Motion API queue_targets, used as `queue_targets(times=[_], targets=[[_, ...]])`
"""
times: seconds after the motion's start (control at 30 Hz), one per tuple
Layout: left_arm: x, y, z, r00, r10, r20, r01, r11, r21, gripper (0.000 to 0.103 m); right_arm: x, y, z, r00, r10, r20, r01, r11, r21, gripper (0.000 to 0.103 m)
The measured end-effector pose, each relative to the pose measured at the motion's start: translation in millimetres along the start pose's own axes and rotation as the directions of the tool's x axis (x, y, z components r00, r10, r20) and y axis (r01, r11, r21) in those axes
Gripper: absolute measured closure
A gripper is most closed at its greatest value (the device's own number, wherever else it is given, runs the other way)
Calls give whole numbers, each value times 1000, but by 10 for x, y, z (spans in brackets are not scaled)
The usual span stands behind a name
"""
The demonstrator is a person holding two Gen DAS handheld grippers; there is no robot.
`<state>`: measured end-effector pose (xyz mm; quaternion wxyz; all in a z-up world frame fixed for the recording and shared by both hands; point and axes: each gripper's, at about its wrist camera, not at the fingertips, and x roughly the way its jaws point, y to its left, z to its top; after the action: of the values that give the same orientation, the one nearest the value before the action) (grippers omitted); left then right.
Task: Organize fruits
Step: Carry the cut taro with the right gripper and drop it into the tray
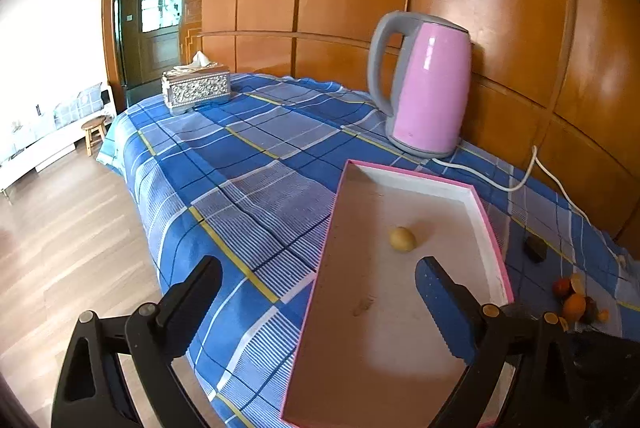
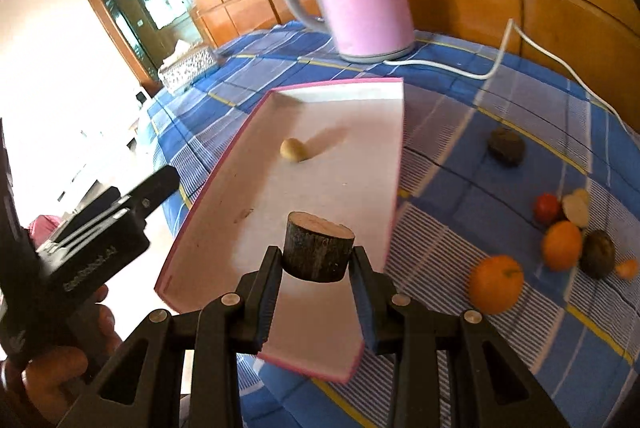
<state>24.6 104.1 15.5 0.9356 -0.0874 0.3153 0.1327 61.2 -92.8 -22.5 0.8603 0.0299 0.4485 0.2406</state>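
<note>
My right gripper [image 2: 318,260] is shut on a dark cylindrical chunk [image 2: 318,248] with a pale cut top, held above the near part of a pink-rimmed white tray [image 2: 352,163]. A small yellow fruit [image 2: 293,149] lies inside the tray [image 1: 472,193], also seen as the yellow fruit [image 1: 403,239]. My left gripper [image 1: 318,268] is open, straddling the tray's left wall with nothing gripped. One finger [image 2: 160,183] of it shows at the left, held by a hand. Two oranges [image 2: 496,282], a red fruit [image 2: 547,207] and a dark fruit [image 2: 598,254] lie on the cloth to the right.
A pink kettle [image 1: 428,83] stands behind the tray, its white cord [image 1: 516,183] trailing right. A silver tissue box [image 1: 196,87] sits at the far left corner. Another dark lump [image 2: 506,146] lies right of the tray. The table's edge [image 1: 152,228] drops to a wooden floor on the left.
</note>
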Motion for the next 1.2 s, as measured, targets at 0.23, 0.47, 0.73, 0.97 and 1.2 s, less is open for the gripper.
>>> queue_targets(times=[0.23, 0.47, 0.73, 0.97, 1.2], targets=[[31, 5, -10, 1000, -7, -9, 7, 1000, 0, 5, 86, 93, 22, 1000, -20, 6, 20, 1000, -13, 55], [3, -66, -39, 1000, -25, -11, 26, 1000, 18, 5, -109, -36, -57, 995, -89, 53, 89, 996, 13, 54], [-49, -146, -60, 999, -53, -10, 54, 998, 43, 5, -378, -345, -252, 970, -221, 97, 211, 972, 103, 49], [-89, -228, -89, 997, -80, -12, 80, 994, 76, 5, -574, -564, -435, 924, -362, 123, 338, 924, 180, 49], [-104, -313, -132, 994, -103, -23, 105, 988, 110, 5, -754, -804, -609, 868, -480, 129, 437, 861, 261, 49]])
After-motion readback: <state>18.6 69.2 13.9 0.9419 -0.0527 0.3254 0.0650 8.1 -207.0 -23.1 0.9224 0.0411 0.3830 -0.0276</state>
